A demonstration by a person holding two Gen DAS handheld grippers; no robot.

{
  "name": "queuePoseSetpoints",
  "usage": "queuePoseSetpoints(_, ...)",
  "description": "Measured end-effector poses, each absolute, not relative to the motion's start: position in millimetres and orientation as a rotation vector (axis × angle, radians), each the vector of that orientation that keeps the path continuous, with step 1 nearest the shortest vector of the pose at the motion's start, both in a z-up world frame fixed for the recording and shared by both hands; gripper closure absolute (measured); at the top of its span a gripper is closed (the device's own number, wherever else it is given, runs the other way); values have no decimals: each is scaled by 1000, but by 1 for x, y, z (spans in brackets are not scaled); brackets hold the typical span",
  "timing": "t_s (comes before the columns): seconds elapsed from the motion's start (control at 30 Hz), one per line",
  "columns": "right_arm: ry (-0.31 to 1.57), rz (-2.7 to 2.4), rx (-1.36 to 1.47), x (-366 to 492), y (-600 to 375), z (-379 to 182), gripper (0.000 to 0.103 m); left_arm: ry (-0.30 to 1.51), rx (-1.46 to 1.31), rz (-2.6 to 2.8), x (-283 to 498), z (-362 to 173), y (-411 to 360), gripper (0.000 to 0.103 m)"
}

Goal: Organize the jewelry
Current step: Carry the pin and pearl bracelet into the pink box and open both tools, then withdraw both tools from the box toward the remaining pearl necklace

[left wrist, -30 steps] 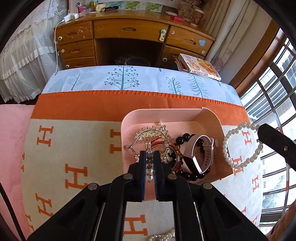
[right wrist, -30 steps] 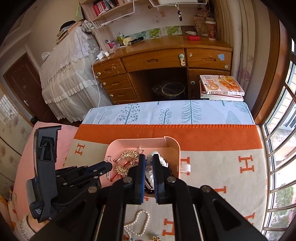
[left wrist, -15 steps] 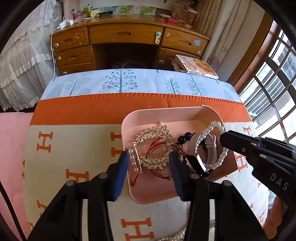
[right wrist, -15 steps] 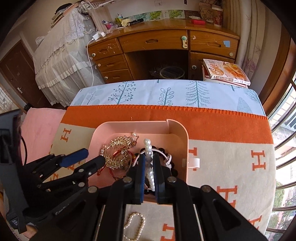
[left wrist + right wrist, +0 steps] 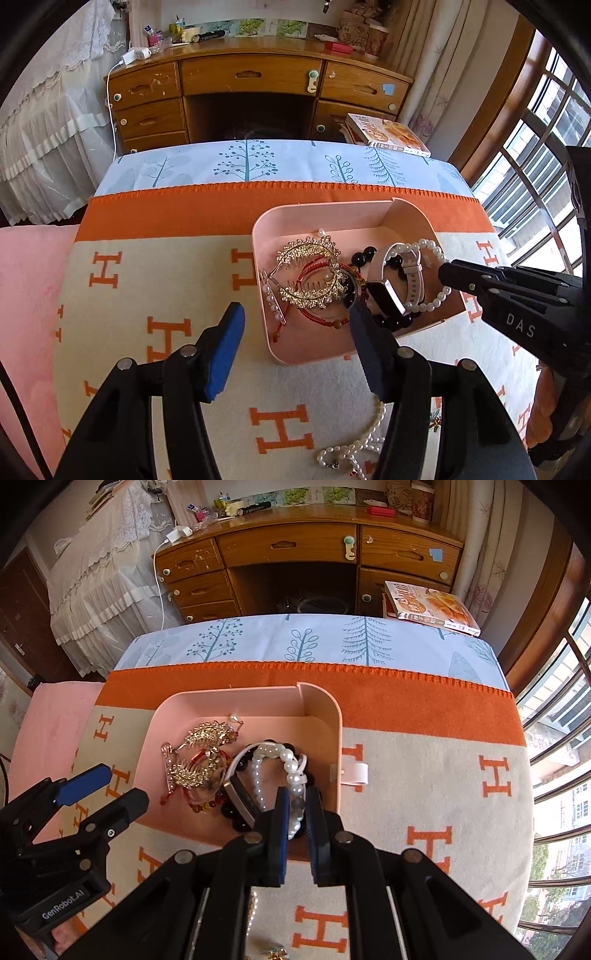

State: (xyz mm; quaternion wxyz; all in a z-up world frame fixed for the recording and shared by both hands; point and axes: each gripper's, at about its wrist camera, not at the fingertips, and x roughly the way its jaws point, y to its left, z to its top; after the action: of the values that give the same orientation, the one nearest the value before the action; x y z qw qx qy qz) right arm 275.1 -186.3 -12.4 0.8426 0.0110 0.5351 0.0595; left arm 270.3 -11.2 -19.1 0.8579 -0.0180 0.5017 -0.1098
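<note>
A: Left gripper [image 5: 295,332]: its jaws have just been opening and now stand about half spread, nothing between them. One pad sits over the blanket [image 5: 155,280], the other over the near edge of the pink tray [image 5: 321,212], lower middle of its view.

B: Right gripper [image 5: 293,805]?

A: Jaws nearly closed, pinching the pearl bracelet [image 5: 291,764]. The loop is draped into the tray's right half, on top of the watch [image 5: 388,295] and the black bead bracelet [image 5: 364,256].

B: So the bracelet is in but not let go. Risk?

A: Main one, I'd say: the beads sit deep between the pads. If it lifts before the jaws spread fully, the strand could snag and drag back out, maybe pulling the watch strap with it.

B: Anything else?

A: The pile is tangled. Gold hair combs [image 5: 310,273] and red cord bracelet [image 5: 321,317] overlap at frame centre. Any sideways pull on the pearls could shift the lot toward the tray's low front edge.

B: What's left outside?

A: A pearl necklace [image 5: 354,443] on the blanket, bottom centre of the left view, partly hidden behind the left gripper. The left's own finger is close to it; a careless sweep would scatter it.

B: And the tray?

A: Light plastic on soft cloth. It probably slides if bumped.
</note>
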Motion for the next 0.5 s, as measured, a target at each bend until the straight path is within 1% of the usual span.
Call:
queuePoseSetpoints(0.13,1092,59,10,276,-197,-7,94,1059,-33,-231,268,-21,-11,46)
queuePoseSetpoints(0.5,1084,114,58,266,-202,-3,94,1065,-29,-244,258,-18,-13,46)
